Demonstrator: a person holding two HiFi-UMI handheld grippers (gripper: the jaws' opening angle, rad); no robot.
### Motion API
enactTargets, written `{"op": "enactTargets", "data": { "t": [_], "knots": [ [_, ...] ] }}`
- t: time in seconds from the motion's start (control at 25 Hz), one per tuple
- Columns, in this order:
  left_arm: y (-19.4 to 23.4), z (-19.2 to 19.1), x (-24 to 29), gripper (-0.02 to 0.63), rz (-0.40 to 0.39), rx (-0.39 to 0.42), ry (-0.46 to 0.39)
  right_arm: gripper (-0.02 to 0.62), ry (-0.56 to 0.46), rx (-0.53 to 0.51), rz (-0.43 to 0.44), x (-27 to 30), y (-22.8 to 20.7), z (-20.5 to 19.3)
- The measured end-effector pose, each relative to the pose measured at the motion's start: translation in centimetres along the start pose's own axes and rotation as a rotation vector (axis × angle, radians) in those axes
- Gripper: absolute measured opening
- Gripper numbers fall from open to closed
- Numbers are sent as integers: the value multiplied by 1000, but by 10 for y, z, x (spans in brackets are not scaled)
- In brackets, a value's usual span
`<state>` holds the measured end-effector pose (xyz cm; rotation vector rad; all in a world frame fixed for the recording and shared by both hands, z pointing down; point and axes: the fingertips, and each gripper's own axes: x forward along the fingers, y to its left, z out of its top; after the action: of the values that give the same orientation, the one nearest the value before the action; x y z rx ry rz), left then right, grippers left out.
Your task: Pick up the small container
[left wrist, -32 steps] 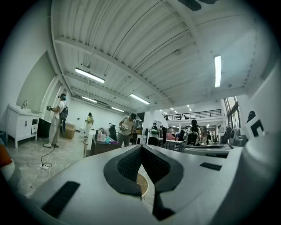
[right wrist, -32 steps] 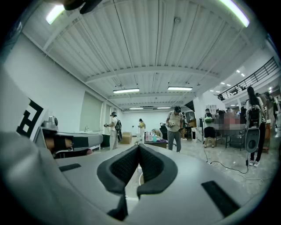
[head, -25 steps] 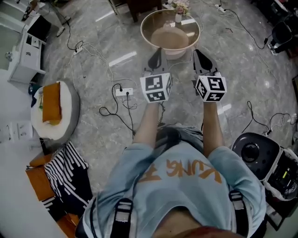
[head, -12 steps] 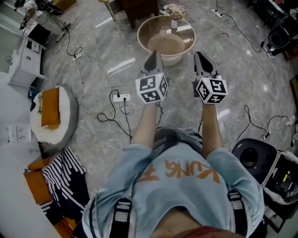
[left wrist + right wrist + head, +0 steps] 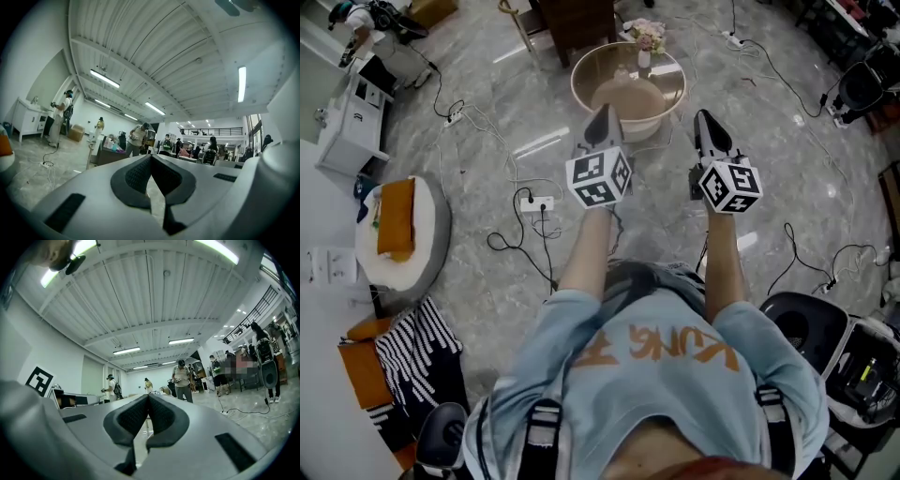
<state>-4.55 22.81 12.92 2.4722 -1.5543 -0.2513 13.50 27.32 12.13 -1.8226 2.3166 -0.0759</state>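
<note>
A round glass-topped table point(image 5: 581, 94) stands ahead of me on the marble floor. On its far rim is a small white vase with flowers point(image 5: 644, 42); I cannot make out any other small container. My left gripper point(image 5: 605, 117) is held level short of the table's near left rim, its pads together with nothing between them. My right gripper point(image 5: 705, 122) is level beside the table's near right rim, also shut and empty. In the left gripper view the left gripper point(image 5: 150, 157) faces a hall with people. The right gripper point(image 5: 148, 396) shows the same in the right gripper view.
Cables and a power strip point(image 5: 534, 200) lie on the floor at left. A round white seat with an orange cushion point(image 5: 394, 230) is further left. A dark wooden chair point(image 5: 577, 23) stands behind the table. A black device point(image 5: 802, 328) sits at right.
Both grippers stay shut and have travelled with me across the floor. The table sits a little lower and further left in the head view, and more of the chair behind it shows.
</note>
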Motion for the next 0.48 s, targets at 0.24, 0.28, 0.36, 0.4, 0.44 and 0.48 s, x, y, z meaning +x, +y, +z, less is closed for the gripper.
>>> {"op": "enactTargets", "data": {
  "t": [0.24, 0.28, 0.36, 0.4, 0.44, 0.48],
  "knots": [
    [0, -11, -5, 23, 46, -12, 20, 12, 63, -8, 37, -1, -9, -17],
    [3, -14, -7, 23, 57, -15, 26, 12, 87, -14, 51, 0, -7, -22],
    [6, -19, -11, 23, 76, -22, 36, 12, 131, -26, 85, 2, -1, -30],
    [6, -21, -13, 23, 84, -24, 38, 12, 146, -32, 104, 2, 3, -33],
    [7, -23, -14, 23, 90, -24, 41, 12, 158, -38, 125, 3, 7, -35],
    [7, -24, -15, 23, 96, -23, 44, 12, 170, -46, 147, 4, 12, -38]
  ]
}}
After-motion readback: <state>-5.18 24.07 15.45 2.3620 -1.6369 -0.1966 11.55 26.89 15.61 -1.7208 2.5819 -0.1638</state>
